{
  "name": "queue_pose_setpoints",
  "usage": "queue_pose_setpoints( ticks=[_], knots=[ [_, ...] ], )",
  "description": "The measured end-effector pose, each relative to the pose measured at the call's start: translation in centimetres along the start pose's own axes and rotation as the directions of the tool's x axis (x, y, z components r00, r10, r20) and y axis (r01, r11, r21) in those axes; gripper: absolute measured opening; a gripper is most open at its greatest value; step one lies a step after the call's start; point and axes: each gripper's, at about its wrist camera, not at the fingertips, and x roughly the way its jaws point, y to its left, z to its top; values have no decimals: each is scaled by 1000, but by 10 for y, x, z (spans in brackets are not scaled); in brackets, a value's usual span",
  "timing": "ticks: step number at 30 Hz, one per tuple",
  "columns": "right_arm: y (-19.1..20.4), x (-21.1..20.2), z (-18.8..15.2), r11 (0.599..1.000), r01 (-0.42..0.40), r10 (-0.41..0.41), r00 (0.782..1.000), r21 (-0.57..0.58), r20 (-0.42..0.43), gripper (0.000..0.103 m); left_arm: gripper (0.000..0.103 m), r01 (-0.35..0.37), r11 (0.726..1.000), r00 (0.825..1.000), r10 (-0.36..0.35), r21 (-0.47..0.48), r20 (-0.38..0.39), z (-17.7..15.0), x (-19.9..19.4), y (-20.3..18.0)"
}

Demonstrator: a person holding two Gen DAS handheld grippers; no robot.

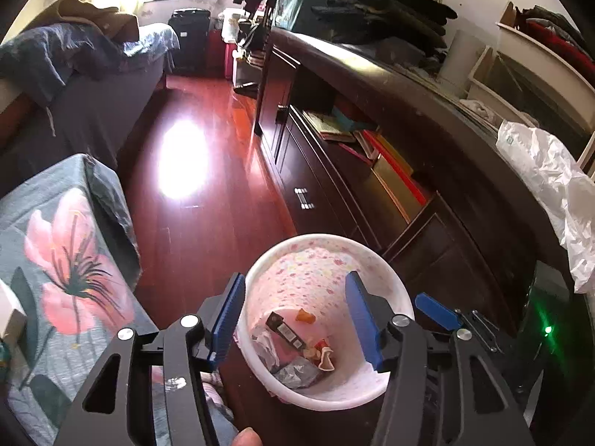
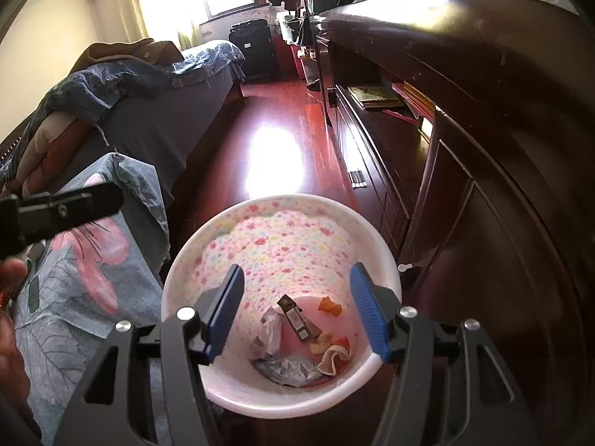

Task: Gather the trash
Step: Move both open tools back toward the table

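A white waste bin with a flowered lining [image 1: 297, 245] [image 2: 260, 204] stands on the red wooden floor below both grippers. Inside lie a dark wrapper [image 1: 286, 330] [image 2: 299, 317], crumpled white paper [image 2: 273, 330], grey foil [image 2: 288, 369], orange peel bits [image 2: 329, 306] and a cloth scrap [image 2: 334, 358]. My left gripper [image 1: 295, 319] is open and empty above the bin. My right gripper [image 2: 297, 308] is open and empty above the bin too; one of its blue fingers [image 1: 437, 310] shows in the left wrist view.
A dark wooden cabinet [image 1: 427, 141] [image 2: 483, 111] with open shelves of books runs along the right. A white plastic bag [image 1: 546, 182] lies on its top. A flowered bedspread [image 1: 55, 241] [image 2: 85, 278] is at the left, a bed behind it.
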Motion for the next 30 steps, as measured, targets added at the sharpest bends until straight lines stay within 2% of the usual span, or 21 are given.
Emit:
queue_pose_setpoints(
  ticks=[4,7,10,13,18,21,24,27,28,30],
  knots=[
    [8,-4,-1,1000,9,-9,1000,-7,-12,63,65,-16,1000,1000,16,3,20,0,-13,3],
    [15,-10,-3,1000,15,-15,1000,-11,-25,69,70,-51,999,998,51,8,35,1,-22,4],
    [25,-18,-4,1000,5,-6,999,-18,-38,72,75,-102,995,993,102,5,51,-1,-34,10],
    [41,-27,-6,999,-24,22,998,-28,-54,74,82,-184,983,980,185,-13,72,-5,-48,23],
    [80,-41,-10,992,-90,83,994,-89,-73,74,90,-359,933,928,361,-43,92,-11,-69,57],
    [103,-48,-12,983,-125,115,990,-134,-78,75,91,-411,904,904,420,-114,77,-10,-77,86],
    [126,-57,-13,971,-162,150,986,-176,-77,75,91,-466,865,877,480,-188,34,-5,-74,120],
    [144,-65,-13,960,-186,174,982,-209,-73,75,88,-478,841,873,488,-255,-27,-4,-64,154],
    [149,-67,-14,957,-192,180,981,-219,-73,75,81,-469,836,878,475,-285,-53,-5,-59,166],
    [157,-70,-13,951,-201,189,979,-234,-74,75,77,-453,830,889,450,-326,-90,-5,-51,182]
  ],
)
